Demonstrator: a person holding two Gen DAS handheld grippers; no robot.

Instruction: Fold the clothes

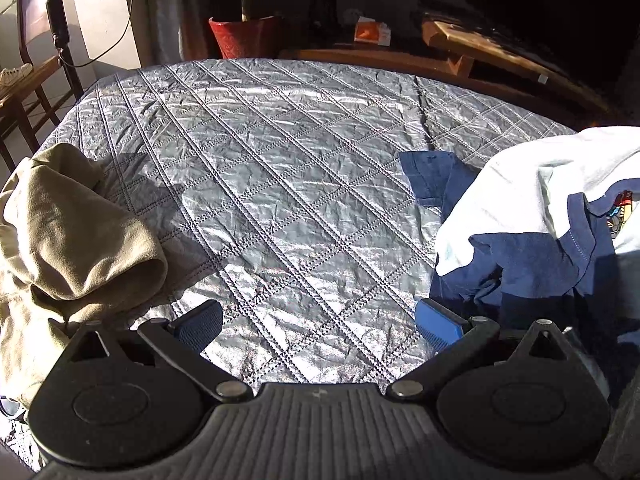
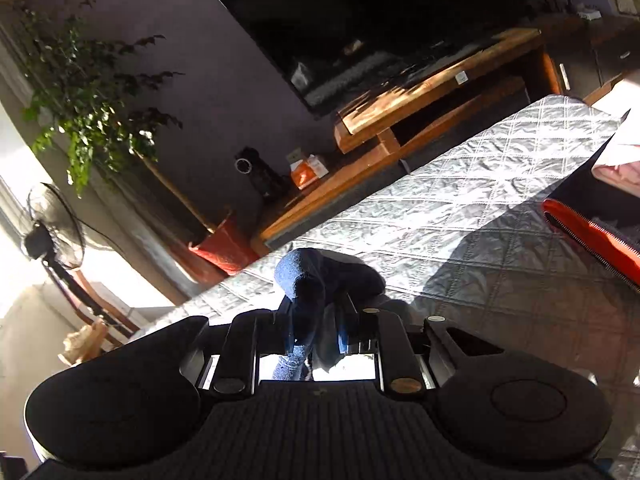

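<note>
1. Clothes lie on the silver quilted cover [image 1: 280, 184]: a white and navy heap [image 1: 536, 216] at its right side and a crumpled khaki garment [image 1: 68, 240] at its left, well apart, with bare quilt between them.
2. A smaller blue piece [image 1: 434, 176] lies flat just beyond the white heap, touching it.
3. The left gripper [image 1: 320, 326] hangs low over the bare quilt, its blue-padded fingers [image 1: 438, 326] spread wide and holding nothing.
4. The right gripper [image 2: 314, 330] is pressed together on a dark navy cloth [image 2: 316, 276], which bunches up above the fingers, lifted off the cover.
5. A red pot [image 1: 246, 36] stands past the far edge.
</note>
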